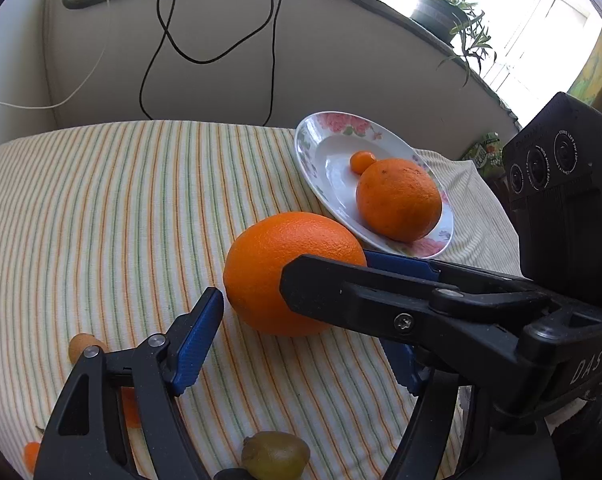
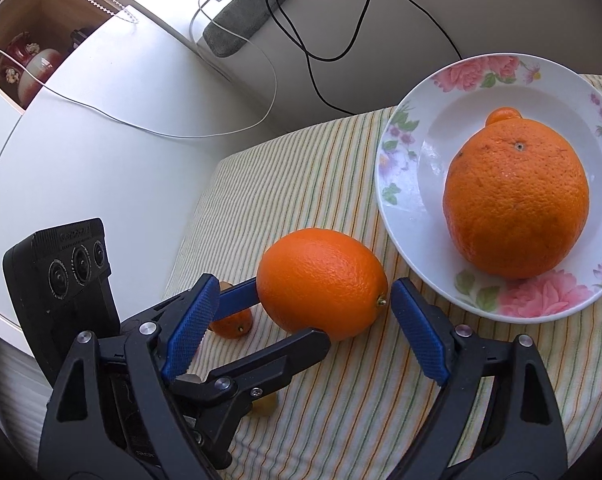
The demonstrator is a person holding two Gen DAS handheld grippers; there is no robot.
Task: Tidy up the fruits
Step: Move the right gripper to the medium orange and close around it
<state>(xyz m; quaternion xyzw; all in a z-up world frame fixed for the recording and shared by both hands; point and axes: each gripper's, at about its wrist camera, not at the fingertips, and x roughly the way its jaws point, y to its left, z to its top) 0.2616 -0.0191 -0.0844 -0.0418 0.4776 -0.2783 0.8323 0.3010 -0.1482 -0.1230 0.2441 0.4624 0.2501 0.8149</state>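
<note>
Cloth [image 1: 101,208], striped in cream, green and orange, covers the surface. Nearest on it lie a greenish fruit [image 1: 275,456] and small orange fruits. Both grippers converge on the orange [image 2: 321,284] lying on the cloth: the right gripper [image 2: 297,328] stands with jaws apart, pads clear of the peel on either side; the left gripper [image 1: 301,344] also stands apart, one pad near the rind. Just beyond, a floral plate [image 2: 405,216] holds a bigger orange [image 2: 517,204] and a kumquat [image 1: 362,161]. Behind, cables [image 1: 273,40] hang down a pale wall; plants [image 1: 457,12] sit by a bright window.
</note>
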